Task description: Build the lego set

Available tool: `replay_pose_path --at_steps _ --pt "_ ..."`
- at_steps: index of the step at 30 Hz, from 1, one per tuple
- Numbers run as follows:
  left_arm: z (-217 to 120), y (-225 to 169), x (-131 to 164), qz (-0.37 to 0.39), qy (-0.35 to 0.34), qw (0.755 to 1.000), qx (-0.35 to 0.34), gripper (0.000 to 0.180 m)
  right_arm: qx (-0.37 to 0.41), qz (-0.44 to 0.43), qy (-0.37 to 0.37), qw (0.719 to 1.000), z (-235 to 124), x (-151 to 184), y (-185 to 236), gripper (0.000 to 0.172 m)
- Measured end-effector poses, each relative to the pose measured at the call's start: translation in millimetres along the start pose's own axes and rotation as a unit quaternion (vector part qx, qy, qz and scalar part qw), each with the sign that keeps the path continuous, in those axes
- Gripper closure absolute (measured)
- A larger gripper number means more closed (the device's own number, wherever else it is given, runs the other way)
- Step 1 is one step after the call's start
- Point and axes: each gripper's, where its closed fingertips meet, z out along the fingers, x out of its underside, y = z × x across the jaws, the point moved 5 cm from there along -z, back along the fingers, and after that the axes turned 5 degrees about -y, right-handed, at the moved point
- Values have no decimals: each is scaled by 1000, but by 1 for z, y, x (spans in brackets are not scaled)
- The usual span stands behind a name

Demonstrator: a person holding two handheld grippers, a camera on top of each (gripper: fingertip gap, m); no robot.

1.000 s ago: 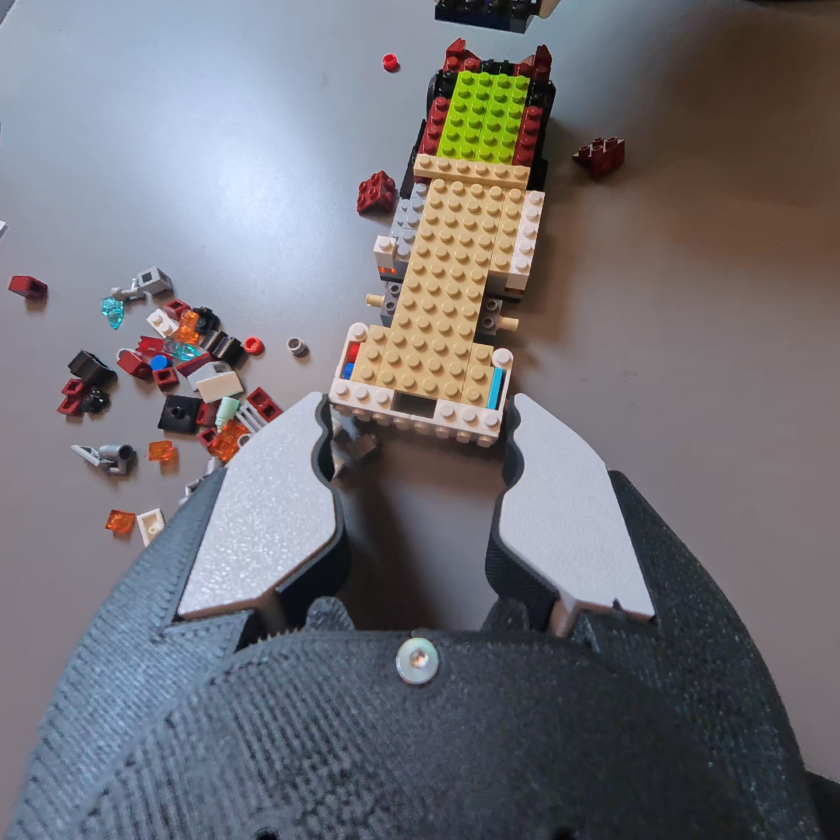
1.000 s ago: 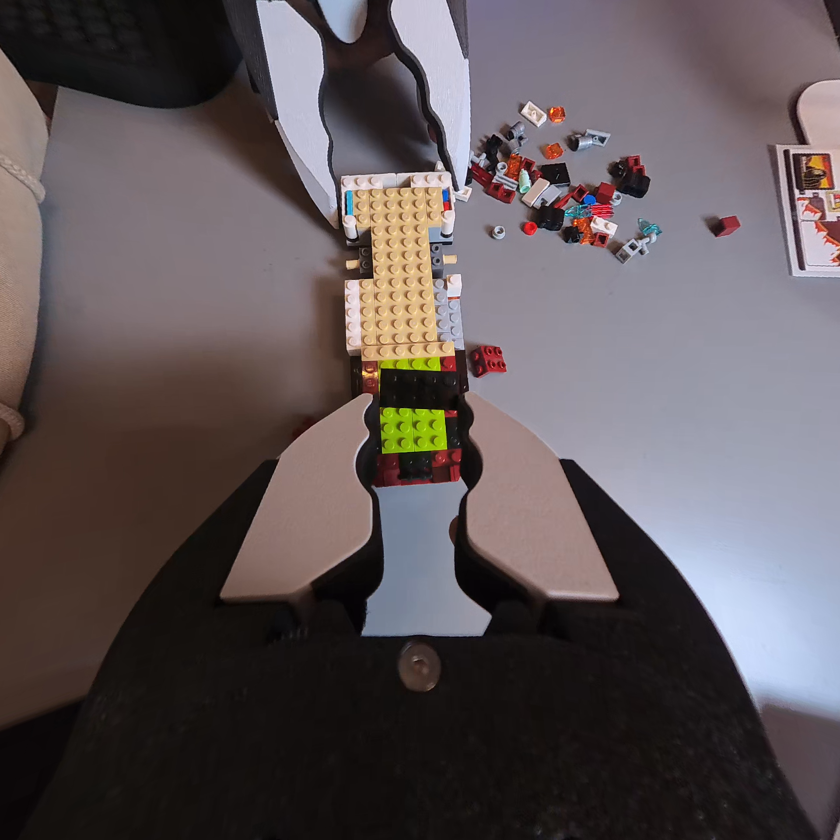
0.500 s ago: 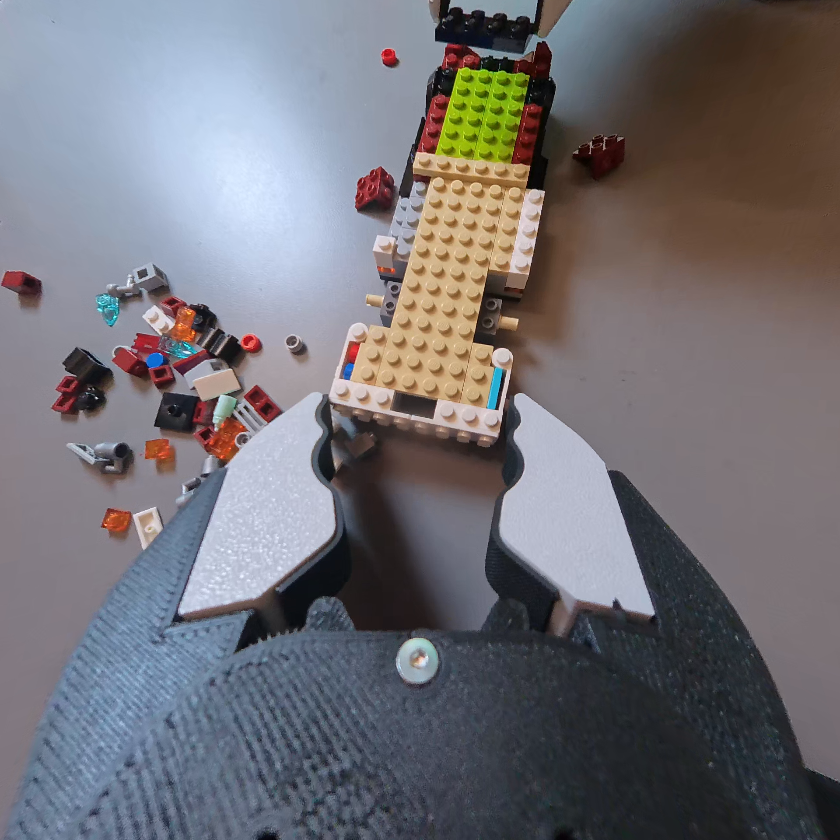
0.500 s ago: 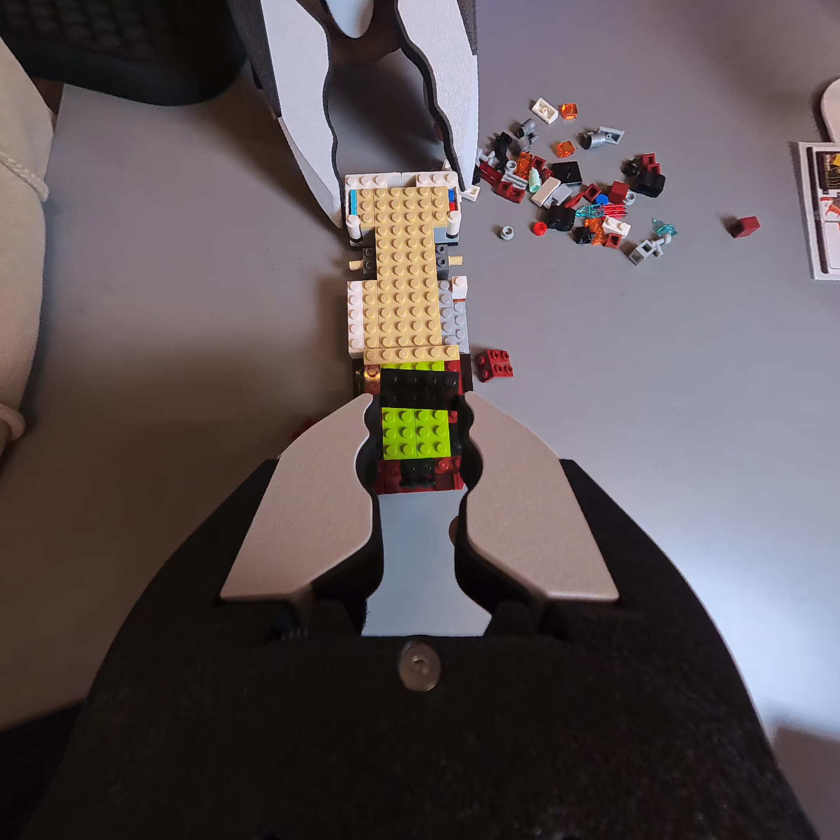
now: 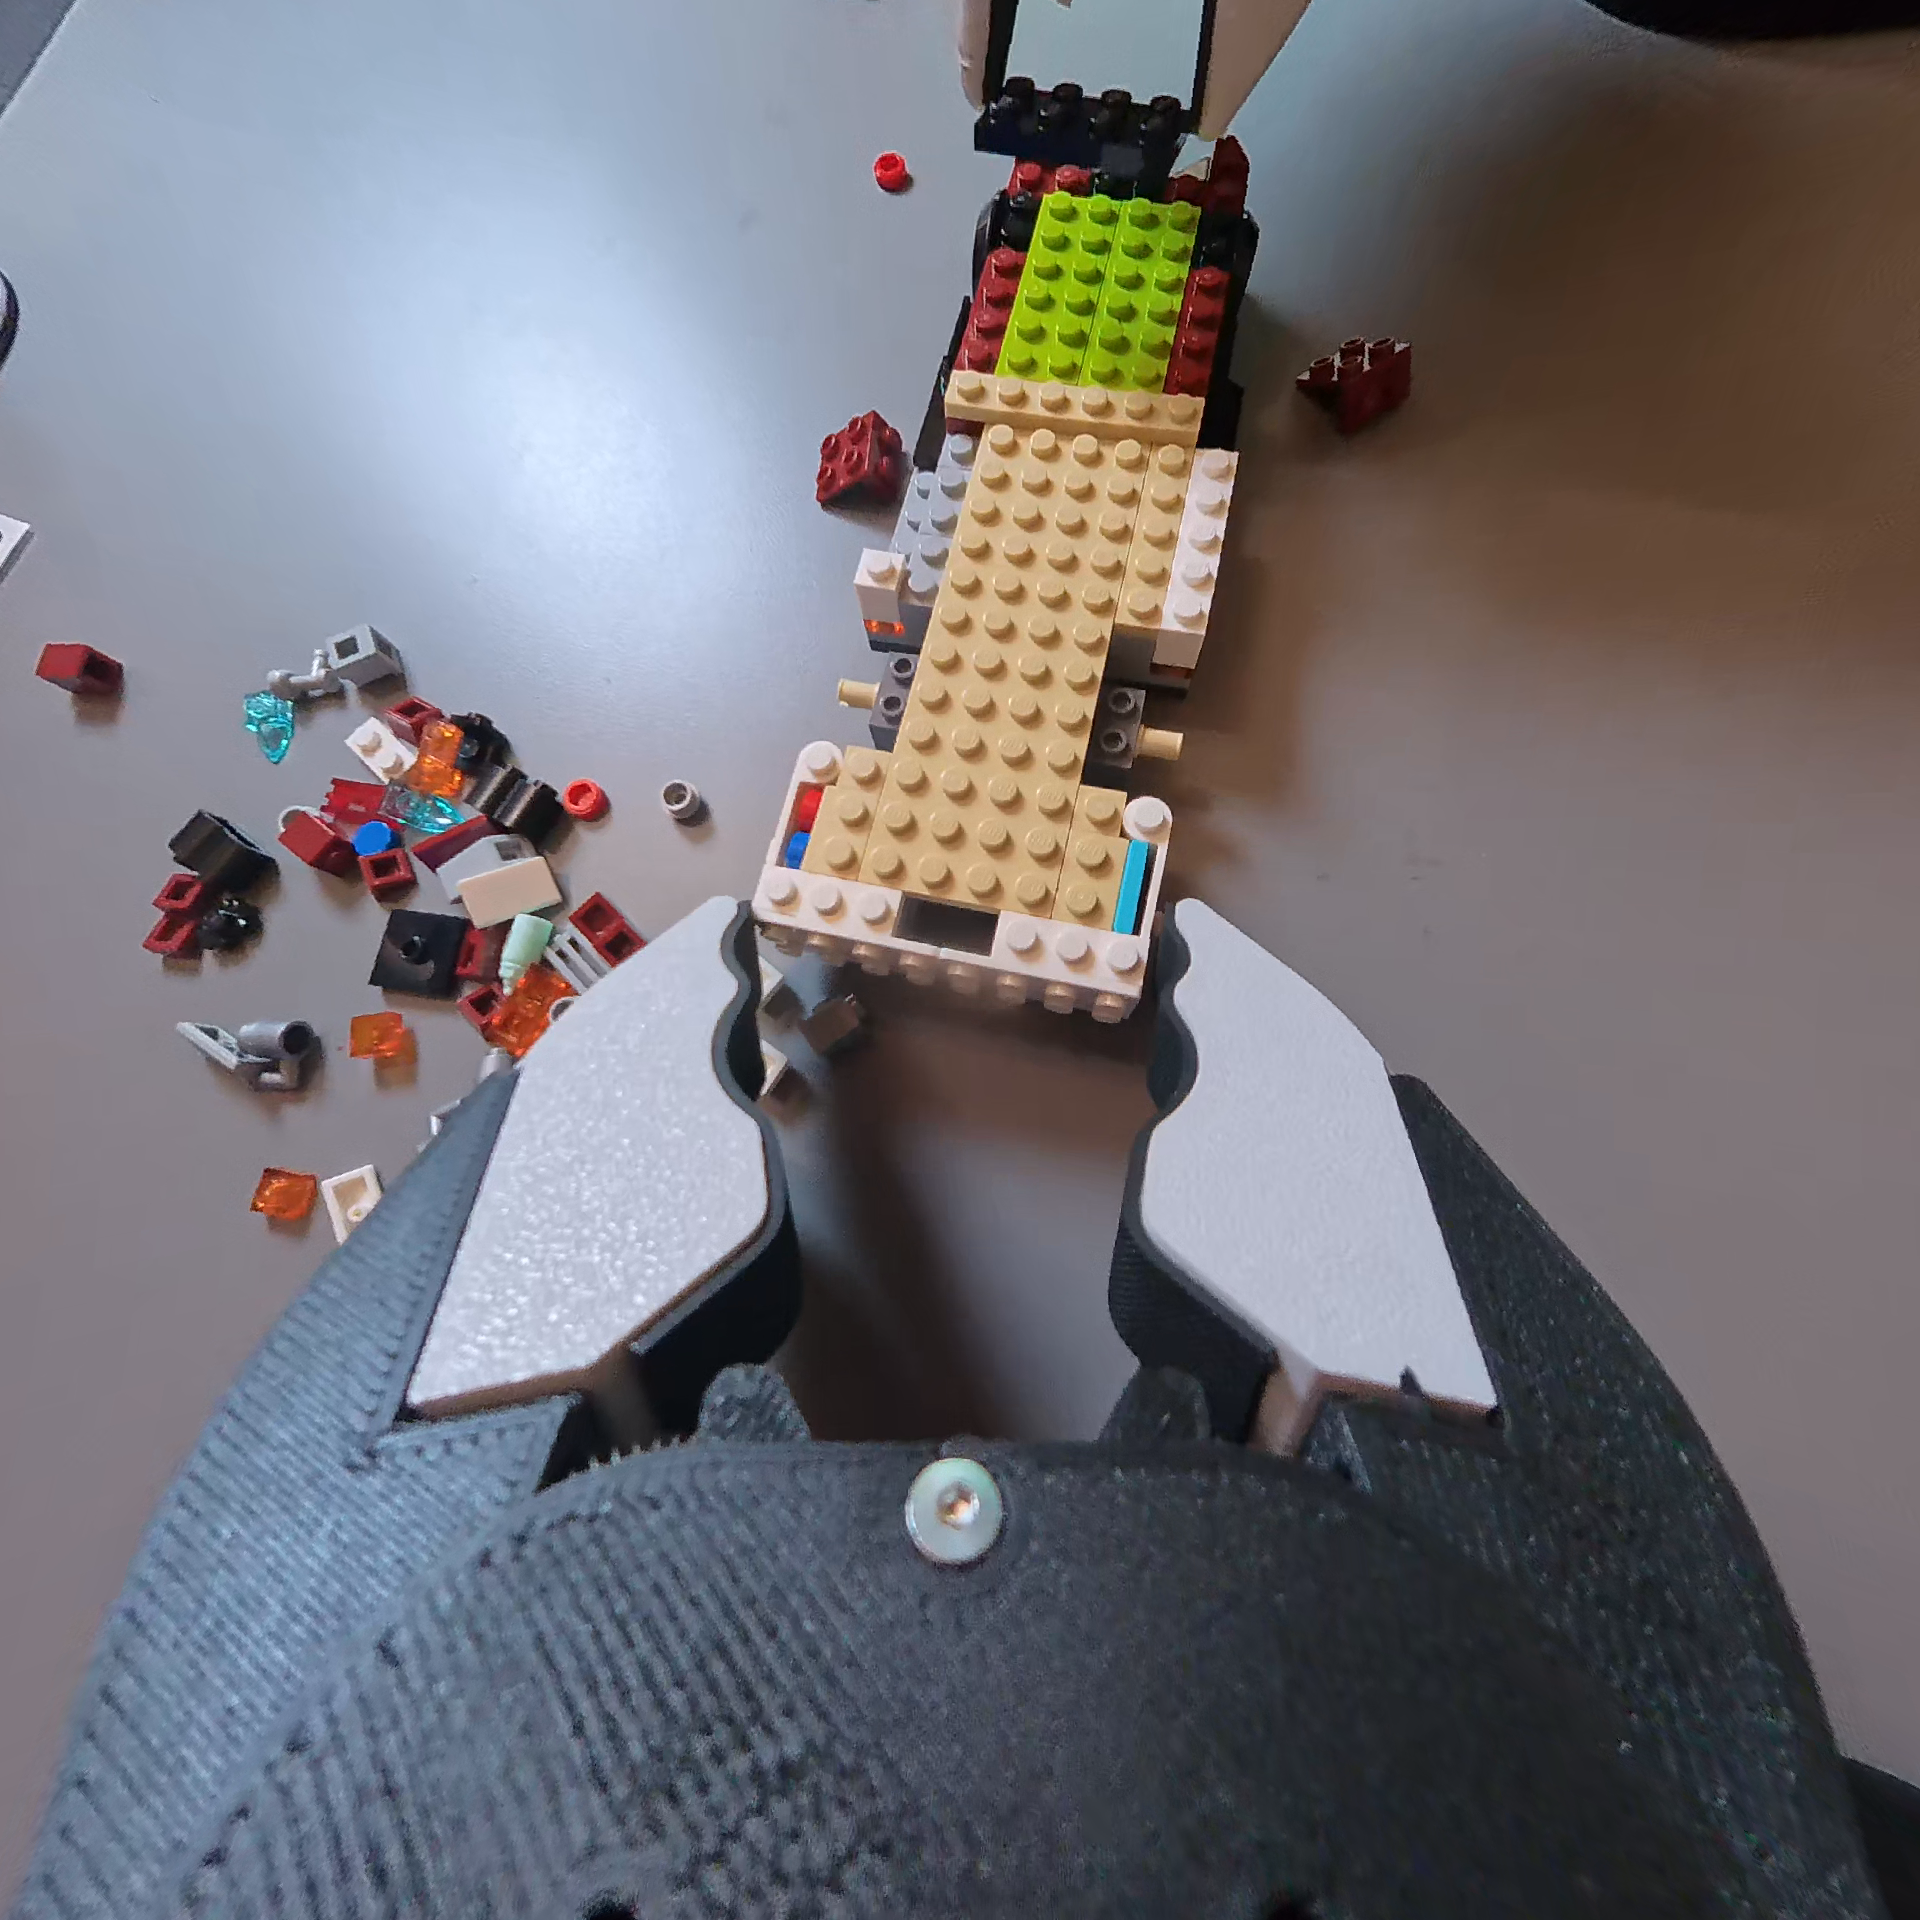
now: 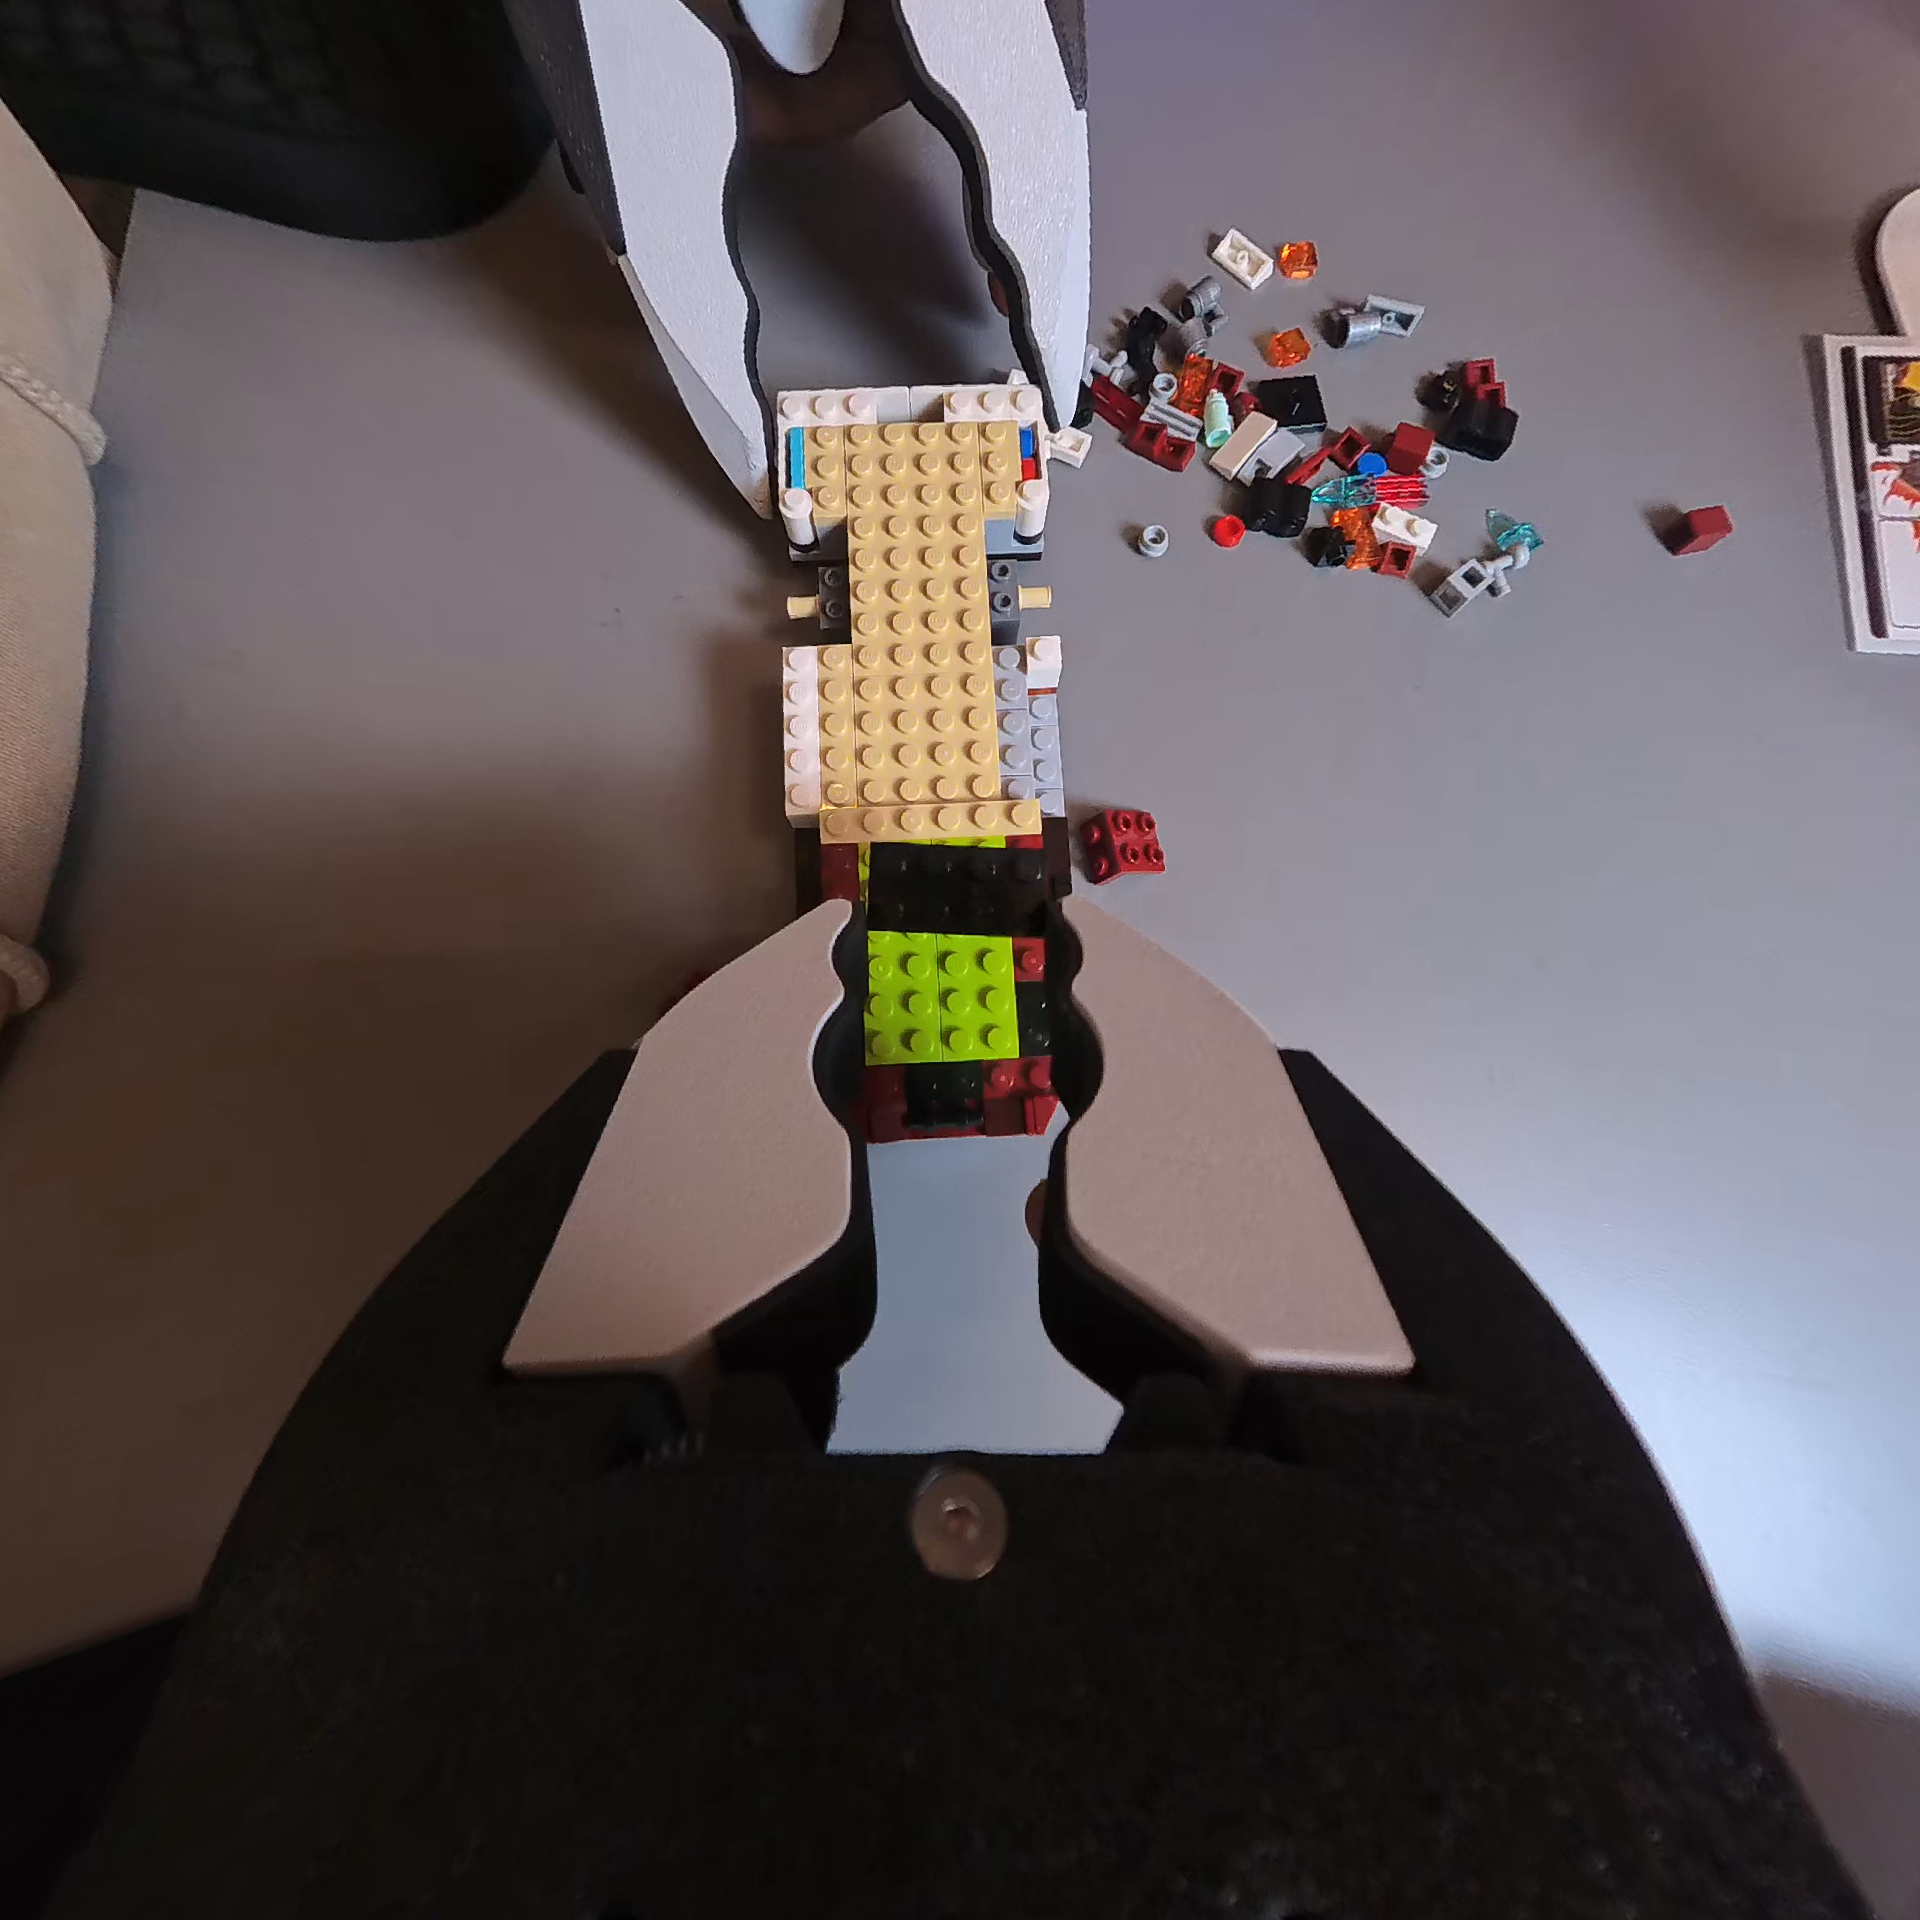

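Bricks (image 5: 436, 862) lie scattered beside our left gripper (image 5: 951, 935), which clamps the brick model (image 5: 1018, 727)'s white end; our right gripper (image 6: 951, 914) pinches a black plate (image 5: 1081, 114) above its green end.

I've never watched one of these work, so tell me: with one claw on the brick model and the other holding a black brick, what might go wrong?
The black brick, pinched in the right claw above the lime-green studs, could meet them askew and fail to seat.
The left claw grips the brick model only at its white end, so a push at the far end might pivot it.
Loose pieces beside that claw could scatter.
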Motion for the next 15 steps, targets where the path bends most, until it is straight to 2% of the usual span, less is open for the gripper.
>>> replay_pose_path --at_steps 15 --pt "1 0 1 -1 5 1000 3 107 -1 -1 14 1000 5 1 -2 139"
